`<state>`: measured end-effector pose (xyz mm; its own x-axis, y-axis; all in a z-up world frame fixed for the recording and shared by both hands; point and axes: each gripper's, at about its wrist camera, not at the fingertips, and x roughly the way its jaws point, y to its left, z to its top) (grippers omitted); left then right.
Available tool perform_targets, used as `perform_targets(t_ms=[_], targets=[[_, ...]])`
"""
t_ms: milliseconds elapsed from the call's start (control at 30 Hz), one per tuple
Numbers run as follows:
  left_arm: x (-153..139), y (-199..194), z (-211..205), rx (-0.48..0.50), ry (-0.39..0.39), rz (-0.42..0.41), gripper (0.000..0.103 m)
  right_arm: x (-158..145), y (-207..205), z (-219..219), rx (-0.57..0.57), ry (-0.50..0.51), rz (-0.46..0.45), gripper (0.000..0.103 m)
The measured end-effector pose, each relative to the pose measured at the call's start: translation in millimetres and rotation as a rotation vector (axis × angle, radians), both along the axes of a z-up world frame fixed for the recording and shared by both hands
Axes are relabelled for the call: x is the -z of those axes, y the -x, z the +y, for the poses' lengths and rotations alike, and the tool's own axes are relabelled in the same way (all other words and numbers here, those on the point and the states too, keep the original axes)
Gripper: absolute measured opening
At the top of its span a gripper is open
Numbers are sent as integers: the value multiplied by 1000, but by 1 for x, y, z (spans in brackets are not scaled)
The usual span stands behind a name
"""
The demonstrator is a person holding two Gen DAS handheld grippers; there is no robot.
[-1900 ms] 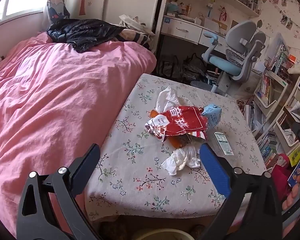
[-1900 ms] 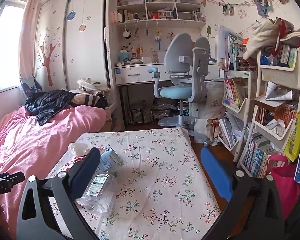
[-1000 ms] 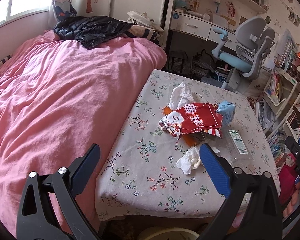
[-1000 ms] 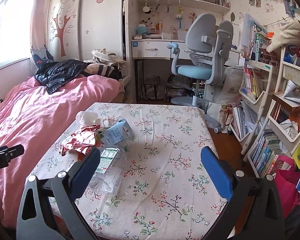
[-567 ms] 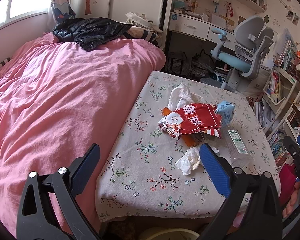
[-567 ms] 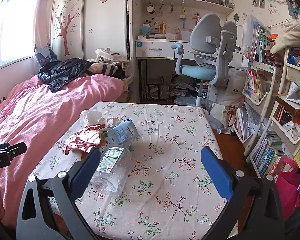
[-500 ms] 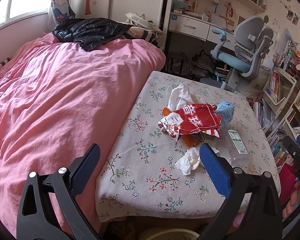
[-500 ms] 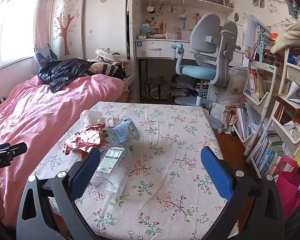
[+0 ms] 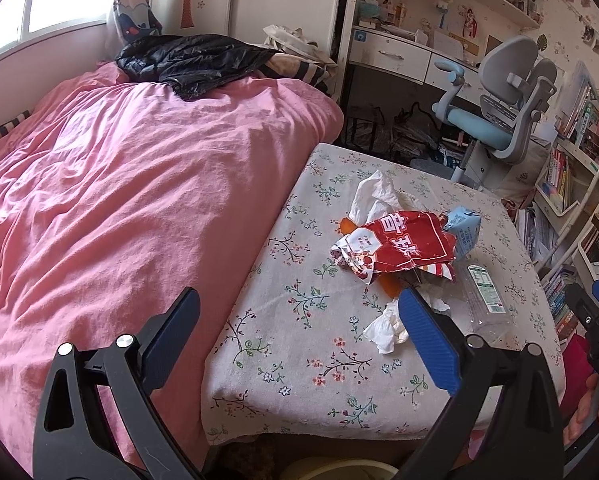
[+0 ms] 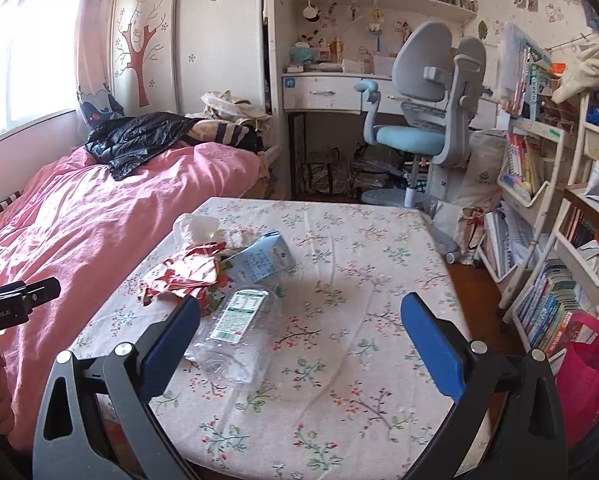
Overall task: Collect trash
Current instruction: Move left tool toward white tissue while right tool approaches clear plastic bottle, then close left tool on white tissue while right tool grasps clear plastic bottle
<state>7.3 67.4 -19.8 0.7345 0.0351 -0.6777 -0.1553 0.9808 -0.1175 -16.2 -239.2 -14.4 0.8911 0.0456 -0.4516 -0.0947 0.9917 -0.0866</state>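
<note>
Red snack wrapper point(image 9: 395, 246), tissues, plastic bottle point(image 10: 235, 328) heaped mid-table point(image 10: 379, 280) | left gripper point(image 9: 299, 320) and right gripper point(image 10: 299, 316) spread wide, empty, hovering short of trash, likely lining up a first grab

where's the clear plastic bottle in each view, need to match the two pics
Left wrist view: the clear plastic bottle lies right of centre, just beyond the right tong tip, near the table's right edge.
Right wrist view: the bottle lies left of centre, beside the left tong tip.
Shared landmark: the light blue carton, just beyond the bottle in both.
</note>
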Motion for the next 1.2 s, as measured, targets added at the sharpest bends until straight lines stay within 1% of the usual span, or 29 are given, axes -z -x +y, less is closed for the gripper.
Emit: perform_targets(t_ms=[167, 267, 300, 367, 400, 433, 500, 533, 600, 667, 733, 767, 800, 833, 900, 1000, 1100, 1167, 1200], targets=[[16, -6, 1, 0, -31, 44, 96, 22, -27, 19, -65, -17, 116, 97], [27, -13, -4, 31, -43, 77, 96, 41, -49, 26, -98, -50, 234, 97], [31, -17, -8, 50, -42, 90, 96, 45, -53, 28, -101, -60, 251, 97], [38, -25, -17, 84, -66, 106, 96, 53, -63, 32, -109, -70, 283, 95], [43, -28, -23, 105, -82, 114, 96, 59, -71, 34, -112, -70, 308, 89], [46, -30, -29, 125, -93, 118, 96, 65, -79, 34, -115, -78, 340, 74], [53, -39, -41, 161, -115, 126, 96, 73, -88, 29, -105, -105, 404, 65], [58, -45, -46, 178, -124, 135, 96, 75, -91, 24, -97, -122, 420, 59], [66, -55, -56, 209, -130, 146, 96, 73, -90, 13, -93, -157, 434, 55], [74, -67, -69, 243, -144, 158, 95, 68, -87, 5, -100, -168, 431, 54], [82, -77, -82, 286, -168, 170, 83, 64, -81, -8, -99, -169, 432, 54], [87, -80, -88, 308, -168, 182, 70, 65, -79, -14, -100, -171, 435, 54], [93, -83, -93, 332, -159, 202, 54, 66, -81, -18, -100, -166, 442, 54], [98, -85, -96, 354, -143, 223, 45, 68, -80, -23, -99, -158, 456, 54], [99, -85, -97, 383, -91, 227, 15, 73, -86, -25, -105, -148, 481, 54], [90, -79, -91, 376, -47, 207, 11, 71, -86, -31, -104, -193, 491, 54], [80, -70, -74, 356, 24, 191, 11, 71, -81, -43, -109, -306, 509, 54], [72, -62, -63, 339, 62, 167, 11, 71, -74, -53, -113, -401, 516, 54], [67, -58, -59, 332, 78, 154, 11, 67, -73, -54, -113, -433, 518, 54]])
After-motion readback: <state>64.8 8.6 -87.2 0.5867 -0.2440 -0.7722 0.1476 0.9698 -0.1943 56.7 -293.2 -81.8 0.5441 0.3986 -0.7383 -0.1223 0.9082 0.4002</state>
